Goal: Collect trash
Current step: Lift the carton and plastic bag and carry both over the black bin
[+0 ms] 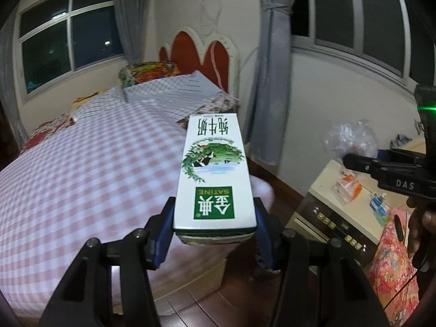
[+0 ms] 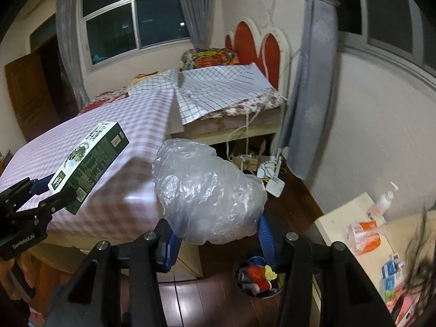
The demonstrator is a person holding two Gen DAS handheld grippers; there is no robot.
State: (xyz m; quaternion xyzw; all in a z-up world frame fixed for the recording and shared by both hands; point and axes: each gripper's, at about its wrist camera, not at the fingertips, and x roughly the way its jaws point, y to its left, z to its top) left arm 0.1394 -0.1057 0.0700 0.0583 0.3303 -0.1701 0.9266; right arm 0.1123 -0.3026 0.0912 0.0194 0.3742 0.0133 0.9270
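Note:
My left gripper (image 1: 215, 218) is shut on a white and green milk carton (image 1: 215, 179), held by its near end and pointing away over the bed; the same milk carton (image 2: 90, 163) shows at the left of the right wrist view, with the left gripper (image 2: 41, 199) behind it. My right gripper (image 2: 218, 234) is shut on a crumpled clear plastic bag (image 2: 207, 196), which bulges above the blue pads. In the left wrist view the right gripper (image 1: 351, 162) reaches in from the right edge with the plastic bag (image 1: 351, 139) at its tip.
A bed with a pink checked cover (image 1: 81, 169) fills the left. A cream bedside cabinet (image 2: 343, 226) with small boxes and a bottle stands at the right. A round container of thread spools (image 2: 256, 275) sits on the dark wood floor. Cables and a white device (image 2: 275, 185) lie by the curtain.

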